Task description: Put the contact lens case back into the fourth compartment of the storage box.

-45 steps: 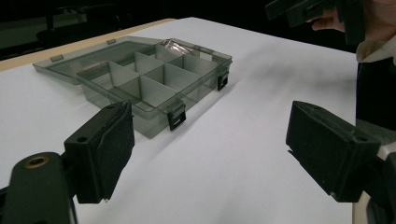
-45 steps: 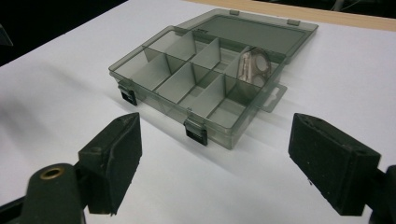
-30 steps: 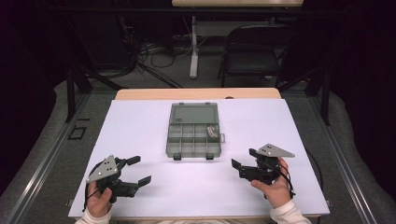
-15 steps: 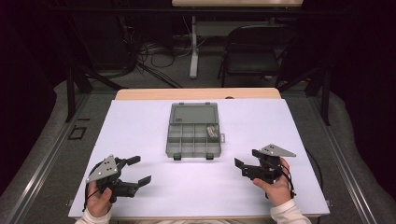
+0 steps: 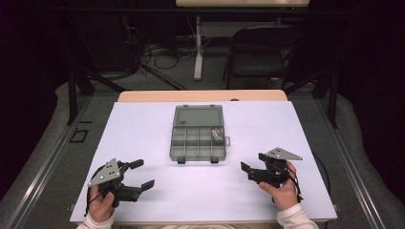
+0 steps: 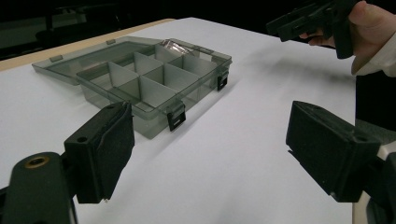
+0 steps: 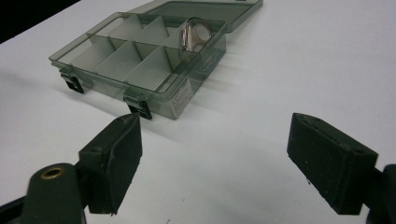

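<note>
my left gripper (image 5: 136, 176) sits near the table's (image 5: 143, 138) front left corner, jaws spread wide on nothing. my right gripper (image 5: 252, 165) is near the front right corner, jaws apart and bare too. the compartment box (image 5: 197, 138) lies open mid-table toward the far edge, a small shiny piece (image 5: 217, 134) in its right-hand compartment.

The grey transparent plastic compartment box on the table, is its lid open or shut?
Open. The grey transparent plastic compartment box has its lid folded back flat on the white table, and the dividers lie uncovered.
</note>
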The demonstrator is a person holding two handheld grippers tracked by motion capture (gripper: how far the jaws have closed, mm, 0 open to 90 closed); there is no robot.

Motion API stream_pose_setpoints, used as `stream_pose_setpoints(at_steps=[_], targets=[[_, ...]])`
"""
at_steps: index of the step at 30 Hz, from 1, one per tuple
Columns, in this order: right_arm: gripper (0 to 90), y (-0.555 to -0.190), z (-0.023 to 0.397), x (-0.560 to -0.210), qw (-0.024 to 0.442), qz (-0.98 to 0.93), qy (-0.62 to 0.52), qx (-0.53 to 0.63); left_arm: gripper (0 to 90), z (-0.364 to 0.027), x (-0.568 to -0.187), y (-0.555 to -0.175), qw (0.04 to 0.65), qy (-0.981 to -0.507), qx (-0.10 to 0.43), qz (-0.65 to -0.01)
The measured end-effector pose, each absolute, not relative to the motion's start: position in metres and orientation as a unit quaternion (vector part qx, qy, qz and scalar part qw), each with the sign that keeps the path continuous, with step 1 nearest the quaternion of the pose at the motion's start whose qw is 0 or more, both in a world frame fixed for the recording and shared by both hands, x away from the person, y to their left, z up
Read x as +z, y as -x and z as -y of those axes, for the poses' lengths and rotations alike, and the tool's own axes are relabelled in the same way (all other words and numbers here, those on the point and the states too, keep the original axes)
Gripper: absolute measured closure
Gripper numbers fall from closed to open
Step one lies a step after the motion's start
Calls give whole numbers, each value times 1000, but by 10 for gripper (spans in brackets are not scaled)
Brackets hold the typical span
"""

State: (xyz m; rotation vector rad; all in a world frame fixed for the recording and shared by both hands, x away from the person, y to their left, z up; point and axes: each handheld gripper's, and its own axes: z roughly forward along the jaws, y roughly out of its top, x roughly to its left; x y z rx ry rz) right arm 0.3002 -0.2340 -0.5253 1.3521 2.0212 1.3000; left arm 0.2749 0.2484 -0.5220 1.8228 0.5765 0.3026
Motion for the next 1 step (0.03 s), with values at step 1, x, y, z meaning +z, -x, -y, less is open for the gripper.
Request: stream_pose_setpoints(at_steps=[1], targets=[[176, -300, 234, -525, 191, -720, -481, 463, 160, -248, -522, -275, 567, -776, 129, -245]])
